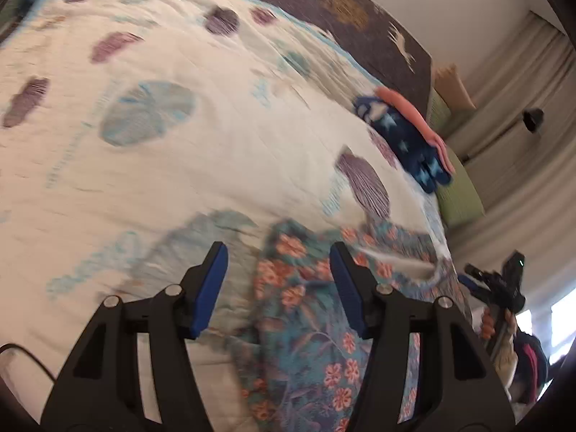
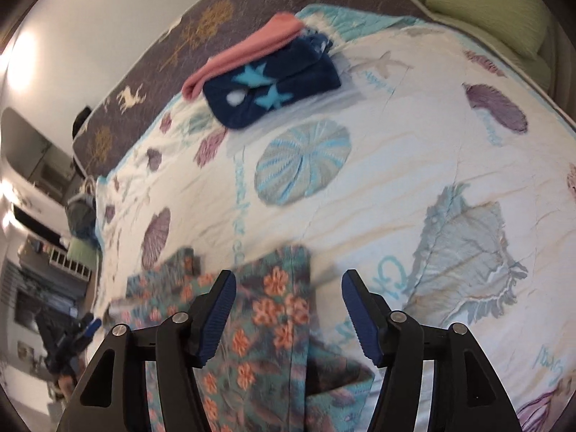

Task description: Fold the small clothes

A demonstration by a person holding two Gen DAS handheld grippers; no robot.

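Your left gripper [image 1: 279,289] points steeply down at the bed, jaws apart, blue pads [image 1: 212,288] clear of any cloth; nothing is clamped between them. Your right gripper [image 2: 288,315] sits at much the same downward tilt, jaws likewise apart and empty. The floral garment [image 1: 306,324] lies flat on the quilt [image 1: 180,144] under both tools: in the left wrist view it runs from the gap between the jaws out toward 4 o'clock, in the right wrist view it fills the gap and spreads toward 8 o'clock, one folded edge running straight up the middle. (Teal ground, orange blossoms; both views are motion-blurred.) In the left wrist view the right gripper shows at 4 o'clock, gripped by a hand [image 1: 498,320]. In the right wrist view the left gripper shows small at 8 o'clock. Writing: pale turquoise script is printed on the quilt beside the shell motifs, but you cannot read it at this blur. Around: a folded navy star-print piece [image 2: 273,90] lies at 12 o'clock in the right wrist view, a folded coral piece [image 2: 248,50] touching its far side, both well apart from the floral garment. A dark blanket with deer and tree motifs [image 2: 172,46] lies beyond them, green pillows [image 2: 489,3] at 1 o'clock, curtains [image 1: 511,82] at 2 o'clock in the left wrist view. Nothing stands between either gripper and the floral garment.
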